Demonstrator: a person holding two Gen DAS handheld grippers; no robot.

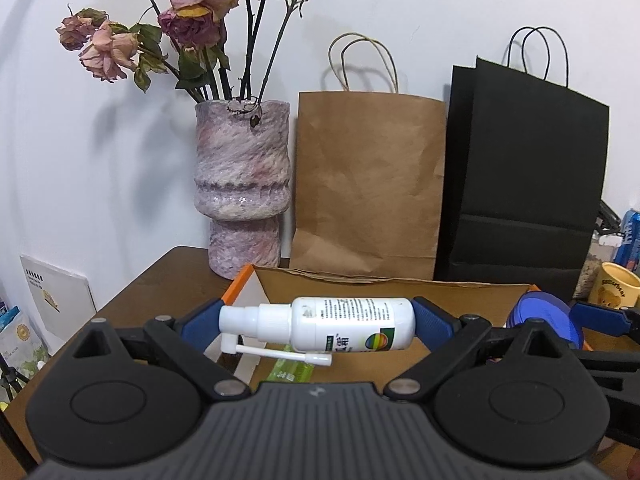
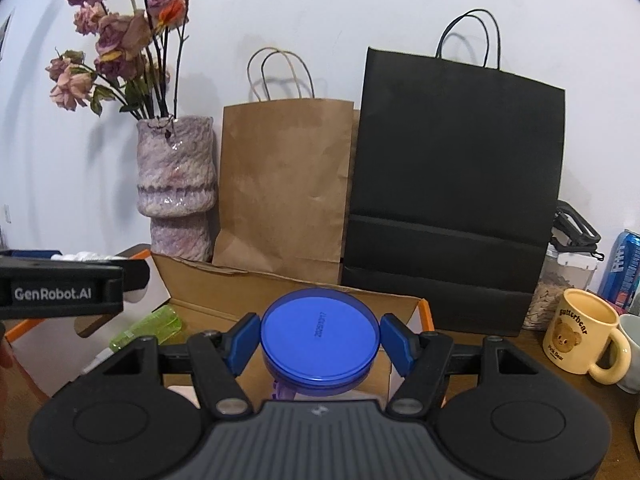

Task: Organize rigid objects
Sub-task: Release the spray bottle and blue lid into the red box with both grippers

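My left gripper (image 1: 316, 326) is shut on a white spray bottle (image 1: 340, 323), held sideways by its two ends, nozzle arm hanging below. It hovers over an open cardboard box (image 1: 400, 286) with orange edges. In the right wrist view my right gripper (image 2: 319, 340) is shut on a blue round-lidded container (image 2: 319, 338), above the same cardboard box (image 2: 224, 280). A green translucent item (image 2: 146, 330) lies inside the box. The left gripper's body (image 2: 60, 294) shows at the left edge of the right wrist view, and the blue container (image 1: 546, 320) shows at the right of the left wrist view.
Behind the box stand a pink vase (image 1: 242, 188) with dried roses, a brown paper bag (image 1: 368, 184) and a black paper bag (image 1: 520, 184). On the right of the brown table (image 2: 520, 354) are a yellow bear mug (image 2: 586, 340), a blue can (image 2: 622, 268) and a jar (image 2: 560, 284).
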